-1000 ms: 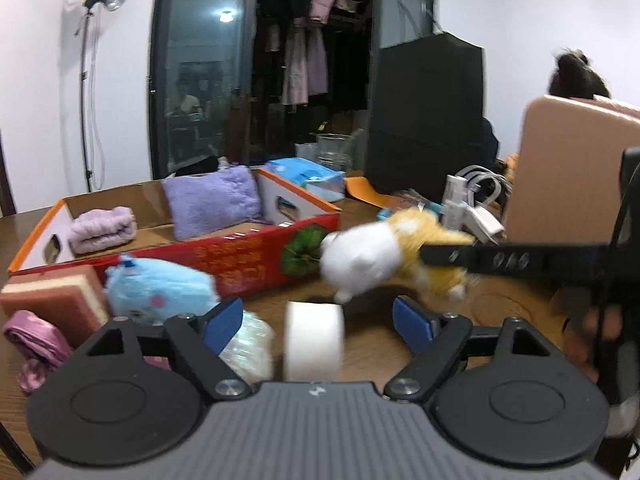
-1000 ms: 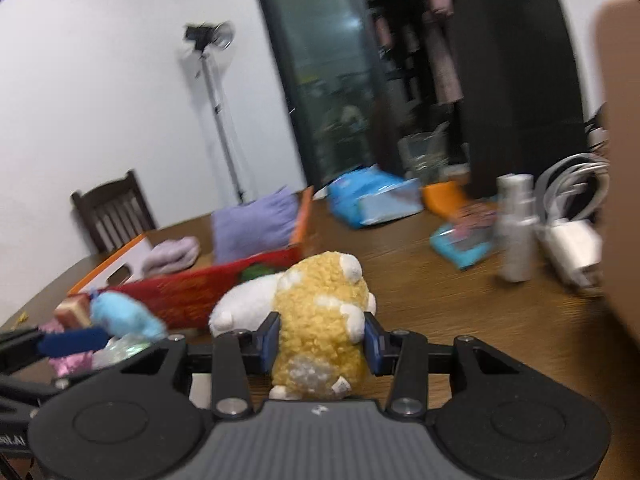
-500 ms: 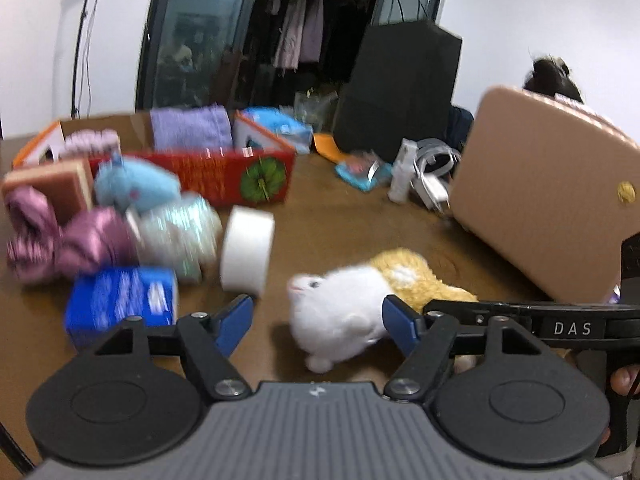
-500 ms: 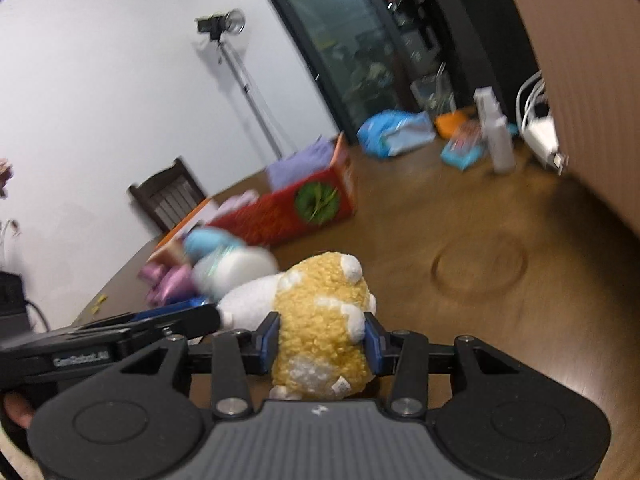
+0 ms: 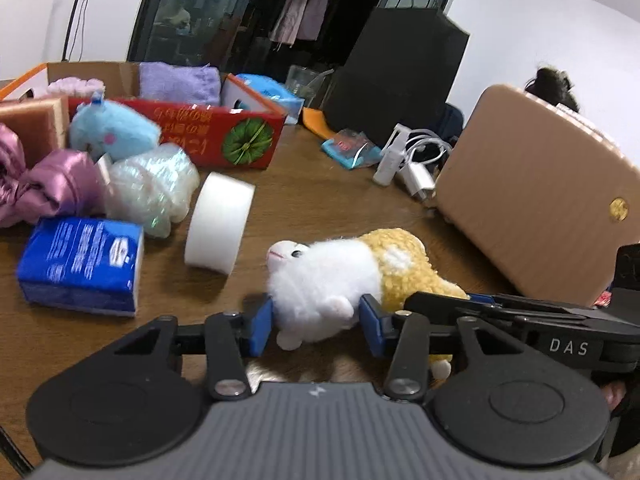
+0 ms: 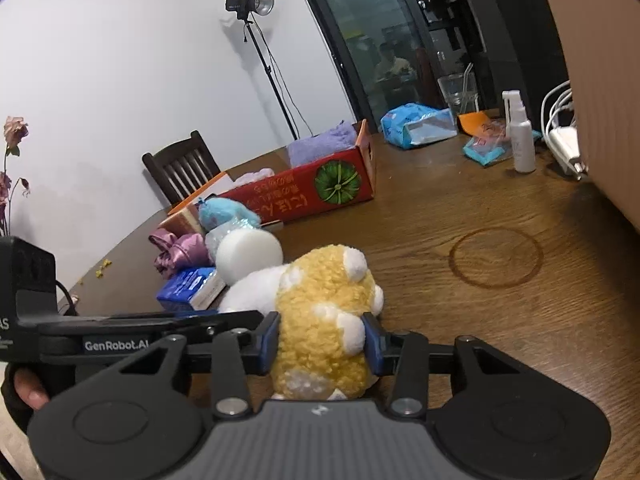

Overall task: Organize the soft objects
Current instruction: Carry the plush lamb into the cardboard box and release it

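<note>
Left gripper (image 5: pixel 316 326) has just been closing, blue pads now pressing the plush toy's (image 5: pixel 324 280) white head end; right gripper (image 6: pixel 320 342) clamps its yellow body. Toy lies on the wooden table (image 6: pixel 460 304), near side. White foam roll (image 5: pixel 219 227), blue tissue pack (image 5: pixel 80 264) left, red box (image 5: pixel 224 136) far left.

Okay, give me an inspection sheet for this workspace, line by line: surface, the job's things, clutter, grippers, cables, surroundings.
Surface: wooden table, ring stain.
Job's things: plush toy white and yellow; red box holds a purple towel; blue plush, pink cloth, white roll in front of it.
Clutter: tissue pack, spray bottle.
Grippers: left gripper has just been closing, on the toy's white end; right gripper shut on its yellow end.
Cables: white charger cable.
Surroundings: chair, light stand.
</note>
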Demonstrator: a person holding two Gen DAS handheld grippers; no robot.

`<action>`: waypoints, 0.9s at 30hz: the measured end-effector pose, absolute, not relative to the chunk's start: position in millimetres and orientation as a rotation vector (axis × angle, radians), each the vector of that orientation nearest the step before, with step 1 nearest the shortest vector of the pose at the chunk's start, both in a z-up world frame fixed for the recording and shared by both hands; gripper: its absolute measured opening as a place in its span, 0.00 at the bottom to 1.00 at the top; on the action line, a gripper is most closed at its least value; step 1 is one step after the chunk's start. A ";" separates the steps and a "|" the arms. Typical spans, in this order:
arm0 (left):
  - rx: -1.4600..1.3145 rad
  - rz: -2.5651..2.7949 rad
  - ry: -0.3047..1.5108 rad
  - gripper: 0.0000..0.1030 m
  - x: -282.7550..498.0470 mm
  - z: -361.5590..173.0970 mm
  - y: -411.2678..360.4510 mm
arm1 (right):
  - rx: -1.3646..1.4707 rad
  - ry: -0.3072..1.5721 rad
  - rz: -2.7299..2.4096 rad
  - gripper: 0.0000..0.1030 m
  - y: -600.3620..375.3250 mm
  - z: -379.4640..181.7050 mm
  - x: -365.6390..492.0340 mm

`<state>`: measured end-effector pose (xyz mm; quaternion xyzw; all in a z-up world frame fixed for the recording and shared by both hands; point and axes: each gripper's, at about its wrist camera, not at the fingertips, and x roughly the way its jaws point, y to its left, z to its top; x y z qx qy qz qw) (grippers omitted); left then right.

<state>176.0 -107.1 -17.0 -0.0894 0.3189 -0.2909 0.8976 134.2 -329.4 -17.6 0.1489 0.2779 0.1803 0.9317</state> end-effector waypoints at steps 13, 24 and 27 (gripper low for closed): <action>-0.145 -0.518 0.475 0.45 344.2 80.5 -73.2 | 0.255 0.368 0.427 0.40 -298.7 73.0 292.6; -0.229 -0.467 0.788 0.46 464.6 23.7 -60.8 | 0.164 0.581 0.327 0.42 -255.7 27.1 430.7; -0.219 -0.485 0.747 0.54 460.0 31.6 -58.3 | 0.084 0.574 0.266 0.45 -249.0 21.1 427.0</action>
